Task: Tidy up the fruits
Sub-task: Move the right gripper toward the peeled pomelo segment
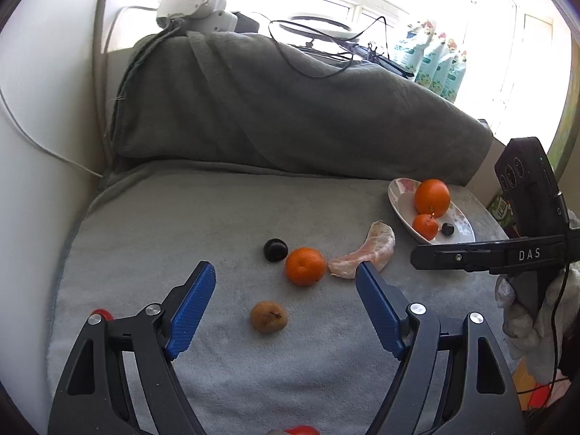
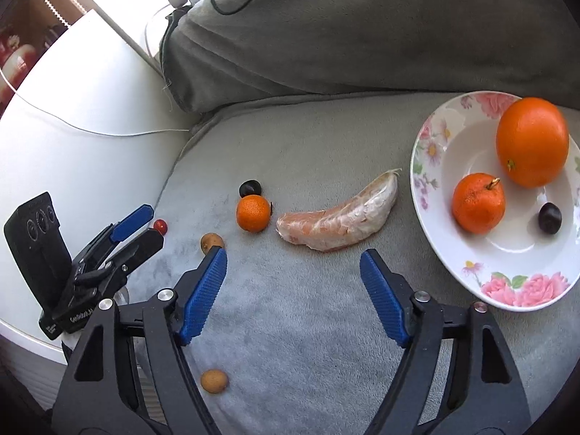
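On the grey blanket lie a small mandarin [image 1: 305, 266] [image 2: 253, 213], a dark grape [image 1: 275, 250] [image 2: 250, 188], a peeled pomelo segment [image 1: 366, 256] [image 2: 339, 220], a brown longan [image 1: 269, 316] [image 2: 212, 241], a second longan [image 2: 214, 381] and a cherry tomato [image 2: 160, 226]. A floral plate [image 1: 398, 195] [image 2: 449, 253] holds a large orange [image 1: 432, 197] [image 2: 531, 141], a mandarin [image 2: 478, 203] and a dark grape [image 2: 550, 218]. My left gripper [image 1: 284, 275] is open and empty above the longan. My right gripper [image 2: 293, 261] is open and empty just short of the pomelo segment.
A grey cushion [image 1: 290, 108] backs the seat. A white armrest [image 2: 72, 127] with a thin cable is at the left. Cables and white devices [image 1: 195, 7] lie on the cushion top. Packets [image 1: 435, 61] stand by the window.
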`<state>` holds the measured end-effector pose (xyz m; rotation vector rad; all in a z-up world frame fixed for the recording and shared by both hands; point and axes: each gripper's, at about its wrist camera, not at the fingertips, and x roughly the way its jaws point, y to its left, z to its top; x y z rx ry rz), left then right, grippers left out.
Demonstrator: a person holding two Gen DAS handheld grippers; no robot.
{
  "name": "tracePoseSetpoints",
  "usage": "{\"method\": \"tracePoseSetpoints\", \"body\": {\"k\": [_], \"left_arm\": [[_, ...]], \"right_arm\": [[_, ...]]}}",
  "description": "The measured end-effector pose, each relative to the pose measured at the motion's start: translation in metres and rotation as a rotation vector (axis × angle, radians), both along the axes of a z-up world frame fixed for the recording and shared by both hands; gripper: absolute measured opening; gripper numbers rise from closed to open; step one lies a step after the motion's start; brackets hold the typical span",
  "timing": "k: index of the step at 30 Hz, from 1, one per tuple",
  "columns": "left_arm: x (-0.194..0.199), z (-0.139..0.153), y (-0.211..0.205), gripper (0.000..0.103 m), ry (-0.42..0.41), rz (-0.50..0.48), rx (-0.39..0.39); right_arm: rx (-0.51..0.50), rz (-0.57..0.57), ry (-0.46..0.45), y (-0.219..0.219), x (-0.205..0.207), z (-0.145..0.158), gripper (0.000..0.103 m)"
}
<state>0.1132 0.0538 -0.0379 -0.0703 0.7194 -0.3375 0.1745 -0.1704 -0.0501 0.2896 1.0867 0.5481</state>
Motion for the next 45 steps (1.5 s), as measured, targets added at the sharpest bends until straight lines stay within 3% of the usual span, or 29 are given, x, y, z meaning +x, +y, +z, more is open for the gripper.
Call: {"method": "tracePoseSetpoints", "body": {"k": [11,23,35,45], "left_arm": [[0.018,-0.007,-0.051,0.064,0.052,-0.226,0.056],[0.043,-0.028,-0.082,0.053,0.118,-0.364,0.092],[0.060,-0.038,-0.094,0.047,0.145,-0.446,0.121],[0.069,-0.047,-0.092,0.045,0.191,-0.484,0.111]], "right_arm": [[0.057,-0.168,0.084,-0.008,0.021,-0.022,0.063],[0.065,-0.261,0.098,-0.009,0.027,-0.029,0.058],[0.027,-0.364,0.138,0.000,0.029,-0.038,0.054],[0.015,-0.428,0.119,0.004,0.033,-0.040,0.049]]}}
